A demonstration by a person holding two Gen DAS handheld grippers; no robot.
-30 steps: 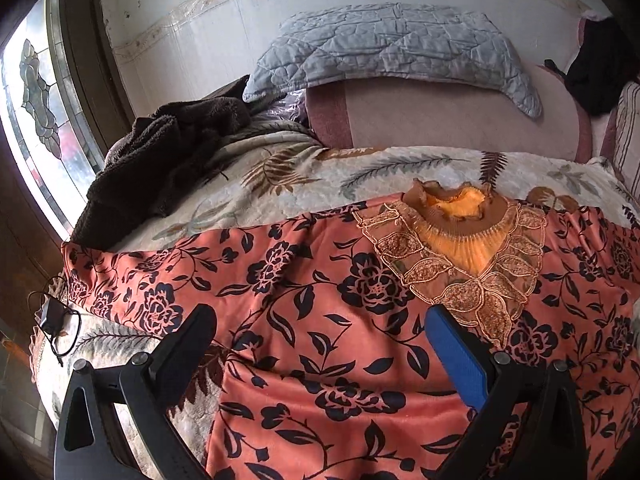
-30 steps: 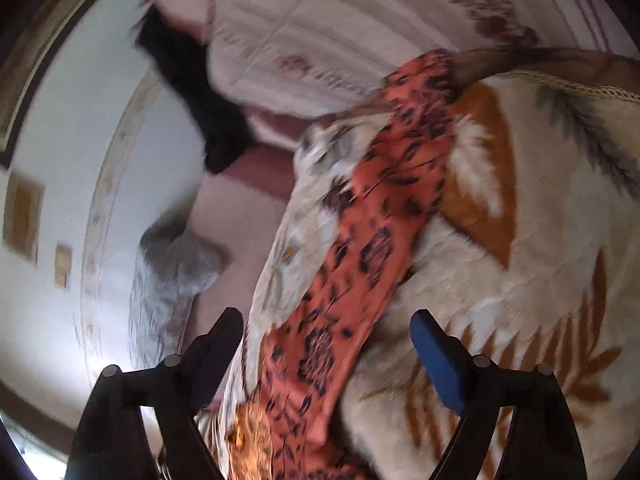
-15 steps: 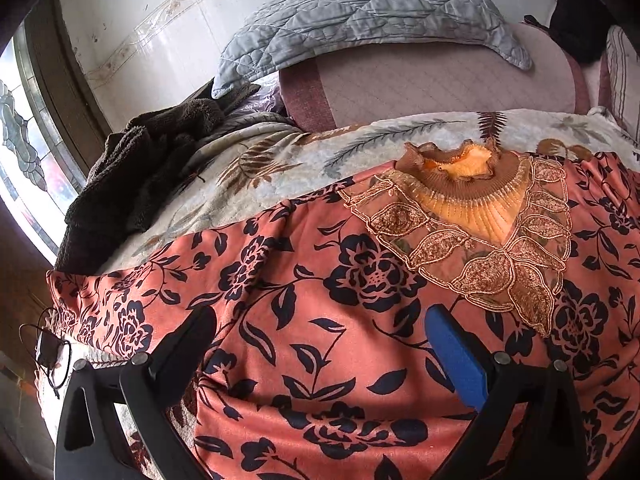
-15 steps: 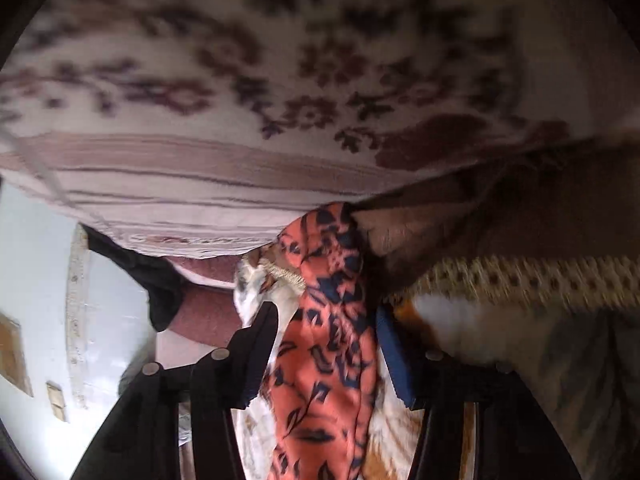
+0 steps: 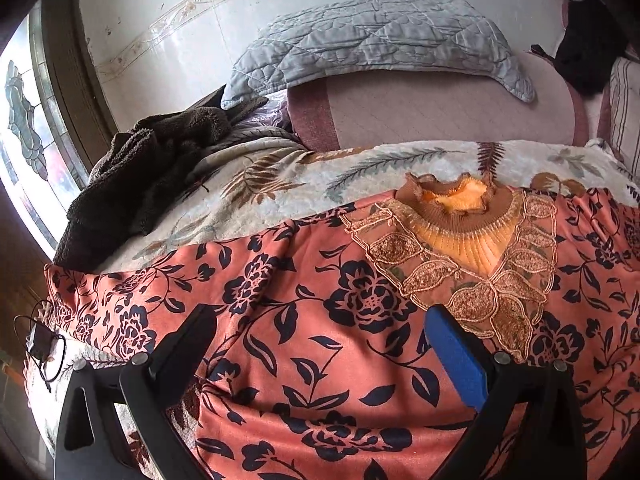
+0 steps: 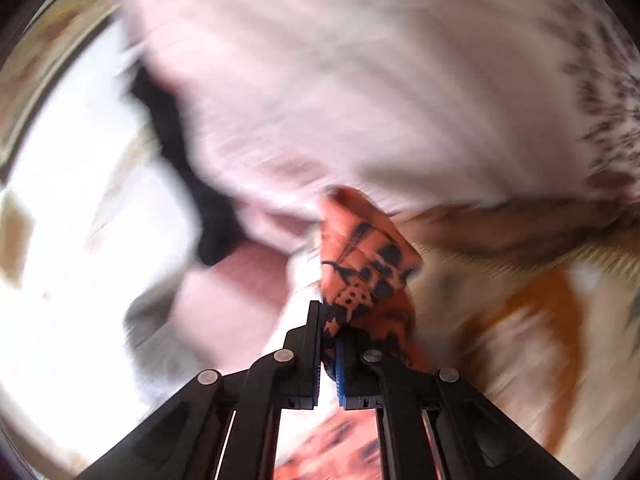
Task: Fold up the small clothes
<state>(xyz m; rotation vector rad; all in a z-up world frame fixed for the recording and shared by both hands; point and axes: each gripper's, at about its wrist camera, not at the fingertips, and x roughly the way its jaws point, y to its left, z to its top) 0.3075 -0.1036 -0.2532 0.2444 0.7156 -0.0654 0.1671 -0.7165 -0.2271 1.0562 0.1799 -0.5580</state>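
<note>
The right gripper [image 6: 329, 344] is clamped on a bunched fold of the orange floral garment [image 6: 366, 264], low in the centre of a motion-blurred frame. The left gripper [image 5: 320, 340] hangs with its jaws spread wide above the same garment [image 5: 320, 300], which lies flat across the lower half of the frame, lace collar [image 5: 464, 248] at right of centre. Beneath it is a leaf-print blanket [image 5: 280, 188], with a dark brown fleece [image 5: 136, 172] at left and a grey quilted pillow [image 5: 376, 44] at the top.

The garment [image 5: 320, 320] lies spread on the bed [image 5: 280, 184], its collar [image 5: 456, 200] toward the pillow [image 5: 372, 48]. The pillow lies behind the garment at the wall. A rumpled blanket [image 5: 132, 176] lies left of the pillow, beside the window [image 5: 24, 128].
</note>
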